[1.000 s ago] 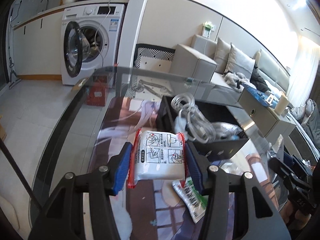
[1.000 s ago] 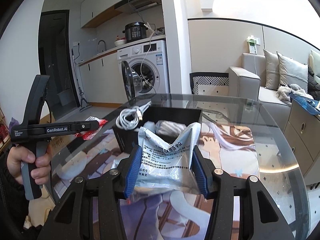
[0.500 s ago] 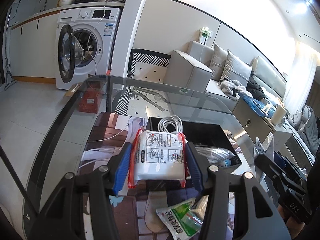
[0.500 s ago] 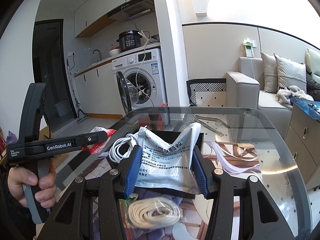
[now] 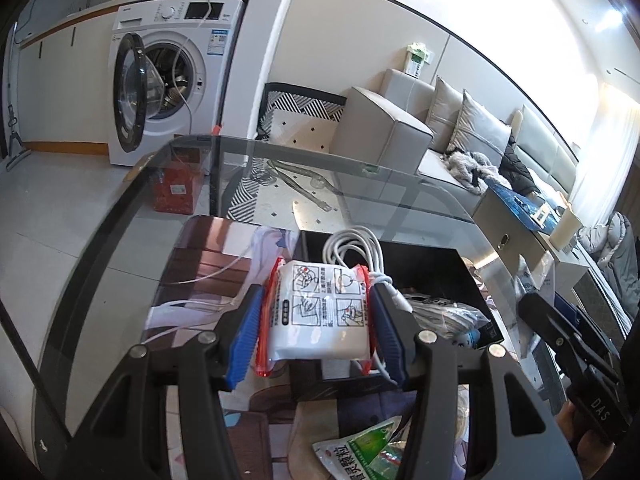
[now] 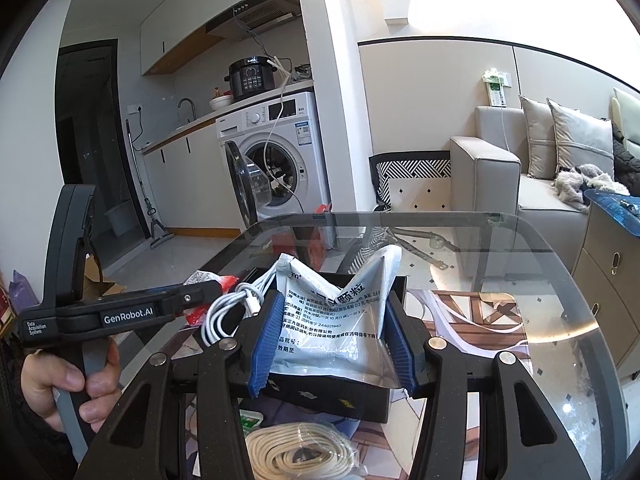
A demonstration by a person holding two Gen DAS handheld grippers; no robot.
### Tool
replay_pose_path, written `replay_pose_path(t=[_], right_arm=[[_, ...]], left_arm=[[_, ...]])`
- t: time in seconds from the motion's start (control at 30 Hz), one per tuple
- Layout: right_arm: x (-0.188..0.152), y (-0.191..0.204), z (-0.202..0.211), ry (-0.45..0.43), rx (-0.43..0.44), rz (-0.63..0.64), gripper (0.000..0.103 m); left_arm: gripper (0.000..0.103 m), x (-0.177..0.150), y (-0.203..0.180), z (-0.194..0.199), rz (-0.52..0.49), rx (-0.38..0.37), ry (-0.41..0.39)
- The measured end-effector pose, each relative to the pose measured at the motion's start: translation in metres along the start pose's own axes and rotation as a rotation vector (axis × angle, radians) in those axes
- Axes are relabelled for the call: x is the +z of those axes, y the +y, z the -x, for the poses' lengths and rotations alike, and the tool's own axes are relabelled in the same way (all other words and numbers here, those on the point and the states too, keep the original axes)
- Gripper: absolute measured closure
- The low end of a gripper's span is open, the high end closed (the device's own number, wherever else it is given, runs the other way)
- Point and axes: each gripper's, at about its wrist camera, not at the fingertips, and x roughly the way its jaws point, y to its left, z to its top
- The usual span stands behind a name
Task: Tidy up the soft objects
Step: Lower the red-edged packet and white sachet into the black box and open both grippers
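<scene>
Blue-padded left tool [image 5: 316,316] grips white pack [image 5: 318,312]; right tool [image 6: 330,336] grips silver pouch [image 6: 336,320].

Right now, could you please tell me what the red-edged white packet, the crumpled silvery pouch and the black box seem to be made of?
Red-edged white packet: soft printed plastic film, slightly glossy, bulging between the left gripper fingers.
Crumpled silvery pouch: probably foil-laminate film; it creases sharply and shines in the right gripper.
Black box: rigid and matte, likely plastic or card; unclear which.
</scene>
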Motion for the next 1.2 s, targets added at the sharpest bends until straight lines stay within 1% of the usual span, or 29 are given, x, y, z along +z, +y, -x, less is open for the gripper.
replay_pose_path(t=[0.27, 0.37, 0.5, 0.63, 0.7, 0.83, 1.03, 1.1, 1.13, 1.17, 1.2], right_arm=[[-0.001, -0.007, -0.012, 0.019, -0.001, -0.001, 0.053], [0.000, -0.009, -0.016, 0.023, -0.001, 0.000, 0.053], [0.000, -0.011, -0.018, 0.023, -0.002, -0.004, 0.053], [0.000, -0.013, -0.022, 0.029, 0.001, -0.006, 0.053], [0.001, -0.013, -0.025, 0.035, 0.004, -0.004, 0.053], [0.000, -0.015, -0.036, 0.057, 0.002, -0.004, 0.053], [0.001, -0.020, -0.045, 0.062, -0.003, -0.028, 0.053], [0.001, -0.022, -0.047, 0.067, 0.014, -0.036, 0.048], [0.002, -0.023, -0.047, 0.064, 0.010, -0.037, 0.040], [0.002, -0.023, -0.046, 0.058, 0.003, -0.035, 0.035], [0.001, -0.024, -0.045, 0.056, 0.000, -0.034, 0.035]], left_arm=[[0.050, -0.001, -0.018, -0.020, -0.045, -0.032, 0.030], [0.050, 0.001, -0.022, -0.022, -0.059, -0.023, 0.027], [0.050, 0.003, -0.024, -0.020, -0.059, -0.044, 0.024], [0.050, 0.003, -0.030, -0.017, -0.086, -0.061, 0.008], [0.050, 0.003, -0.034, -0.018, -0.109, -0.056, 0.003], [0.050, 0.000, -0.037, -0.027, -0.128, -0.059, 0.031], [0.049, -0.002, -0.040, -0.032, -0.146, -0.054, 0.052], [0.047, -0.002, -0.040, -0.033, -0.152, -0.049, 0.058], [0.046, -0.003, -0.040, -0.033, -0.154, -0.047, 0.059], [0.045, -0.004, -0.040, -0.033, -0.156, -0.041, 0.061], [0.045, -0.003, -0.040, -0.033, -0.158, -0.041, 0.062]])
